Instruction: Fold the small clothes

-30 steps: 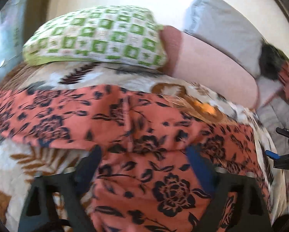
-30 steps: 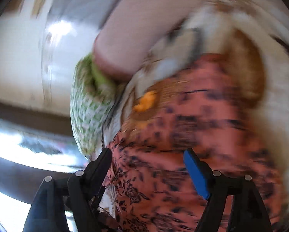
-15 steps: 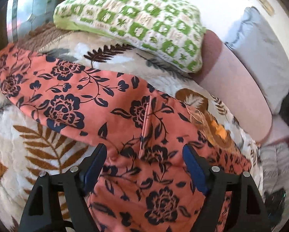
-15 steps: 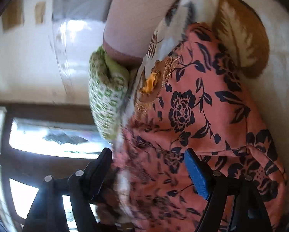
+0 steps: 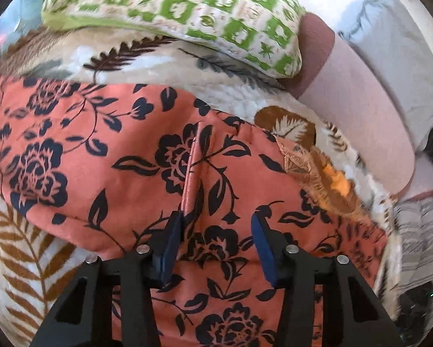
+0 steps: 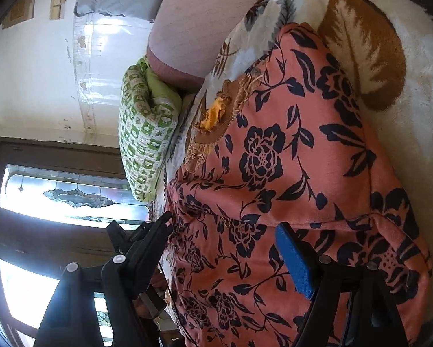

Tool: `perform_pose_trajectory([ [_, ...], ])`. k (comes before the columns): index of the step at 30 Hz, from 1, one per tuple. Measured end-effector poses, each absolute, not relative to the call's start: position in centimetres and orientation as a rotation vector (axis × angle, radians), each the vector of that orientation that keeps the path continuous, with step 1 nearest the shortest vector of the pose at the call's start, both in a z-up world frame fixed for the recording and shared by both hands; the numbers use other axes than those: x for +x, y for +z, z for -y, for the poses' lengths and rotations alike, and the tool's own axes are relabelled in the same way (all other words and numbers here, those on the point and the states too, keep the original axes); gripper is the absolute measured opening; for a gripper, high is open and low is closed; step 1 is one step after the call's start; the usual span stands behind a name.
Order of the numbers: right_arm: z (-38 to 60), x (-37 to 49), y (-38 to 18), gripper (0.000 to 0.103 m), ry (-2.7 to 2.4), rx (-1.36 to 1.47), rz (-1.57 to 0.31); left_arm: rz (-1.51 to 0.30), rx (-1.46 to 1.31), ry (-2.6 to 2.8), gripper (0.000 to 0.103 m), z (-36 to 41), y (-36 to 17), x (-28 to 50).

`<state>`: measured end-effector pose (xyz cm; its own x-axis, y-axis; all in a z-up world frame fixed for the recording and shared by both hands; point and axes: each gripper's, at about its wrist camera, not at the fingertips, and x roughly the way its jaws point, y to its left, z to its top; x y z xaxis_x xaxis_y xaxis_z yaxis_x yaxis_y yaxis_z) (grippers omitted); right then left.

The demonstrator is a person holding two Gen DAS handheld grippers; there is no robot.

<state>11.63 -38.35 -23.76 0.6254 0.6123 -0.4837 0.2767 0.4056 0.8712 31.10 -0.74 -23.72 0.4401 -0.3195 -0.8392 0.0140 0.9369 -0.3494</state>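
I'm working over a leaf-print blanket (image 5: 245, 107) under the orange floral garment (image 5: 123, 179), green pillow (image 5: 187, 8) behind it; left gripper (image 5: 216, 245) fingers closing around a fabric ridge, right gripper (image 6: 225, 248) fingers apart.

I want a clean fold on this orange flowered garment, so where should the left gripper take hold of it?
Best bet is the raised ridge of cloth running up the middle of the orange garment. It stands proud of the flat fabric, so pads can pinch it from either side. Come down from above, along the ridge; the left gripper already straddles its near end, jaws closing.
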Motion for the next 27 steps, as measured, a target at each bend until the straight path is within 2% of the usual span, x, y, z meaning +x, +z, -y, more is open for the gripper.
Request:
perform_pose_trajectory([
  [1, 38.3, 11.7, -23.9, 0.080, 0.251, 1.176, -0.922, -1.116, -0.285, -0.205, 0.050, 0.9, -24.2, 31.3],
  [3, 38.6, 11.7, -24.2, 0.080, 0.237, 1.179, -0.928, -1.128, -0.271, -0.190, 0.041, 0.7, -24.8, 31.5],
  [5, 38.8, 11.9, -24.5, 0.080, 0.221, 1.183, -0.930, -1.128, -0.266, -0.176, 0.022, 0.1, -25.0, 31.6],
  [8, 39.6, 11.7, -24.3, 0.080, 0.208, 1.206, -0.883, -1.139, -0.295, -0.180, 0.008, -0.9, -25.1, 31.8],
  [14, 40.9, 11.3, -23.1, 0.080, 0.205, 1.206, -0.749, -1.078, -0.370, -0.299, 0.004, -1.8, -22.6, 31.0],
  [23, 40.8, 12.1, -26.5, 0.079, 0.089, 1.237, -0.879, -0.999, -0.312, -0.391, 0.003, -2.6, -16.8, 28.6],
  [25, 40.8, 12.1, -26.6, 0.079, 0.090, 1.229, -0.883, -0.990, -0.261, -0.340, 0.003, -3.4, -16.8, 28.5],
  [27, 40.8, 12.3, -26.9, 0.079, 0.091, 1.223, -0.896, -1.059, -0.216, -0.248, 0.003, -4.7, -18.5, 28.7],
])
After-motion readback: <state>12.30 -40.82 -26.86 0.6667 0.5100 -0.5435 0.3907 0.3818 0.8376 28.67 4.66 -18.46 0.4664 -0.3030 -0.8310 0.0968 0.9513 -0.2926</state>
